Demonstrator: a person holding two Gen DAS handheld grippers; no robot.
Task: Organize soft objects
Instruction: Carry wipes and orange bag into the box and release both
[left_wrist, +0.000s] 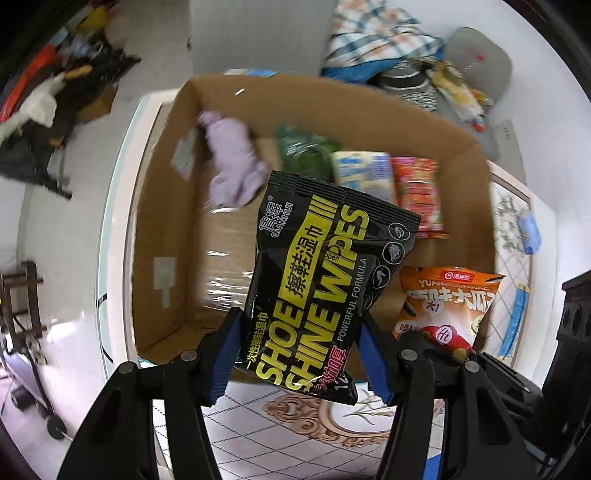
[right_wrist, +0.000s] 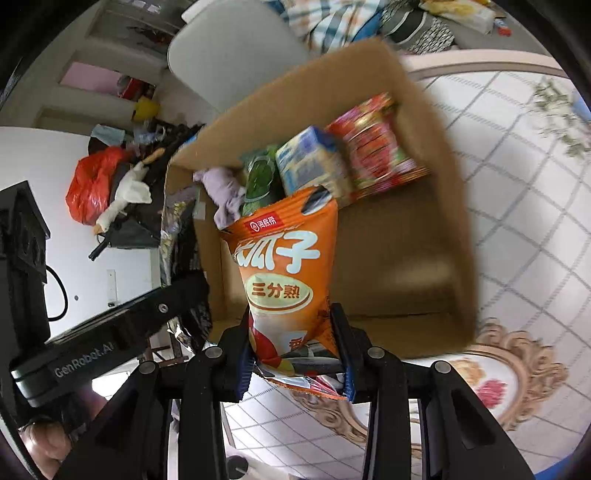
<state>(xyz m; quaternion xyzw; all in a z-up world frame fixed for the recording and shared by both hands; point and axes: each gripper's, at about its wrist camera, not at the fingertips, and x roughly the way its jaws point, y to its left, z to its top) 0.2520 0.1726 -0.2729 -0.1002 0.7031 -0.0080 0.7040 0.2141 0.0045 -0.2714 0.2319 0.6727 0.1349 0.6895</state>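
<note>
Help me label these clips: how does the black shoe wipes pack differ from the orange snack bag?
The shoe wipes pack is black with yellow lettering and sits in the left tongs; the orange snack bag has white lettering and sits in the right tongs. Both are soft packets, pinched near one end, above the open cardboard box.

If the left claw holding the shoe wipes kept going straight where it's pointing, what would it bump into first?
Probably the bare cardboard floor of the open box. The left claw, shut on the shoe wipes pack, points into its empty near part; the purple cloth lies farther back. Depth is hard to judge.
</note>
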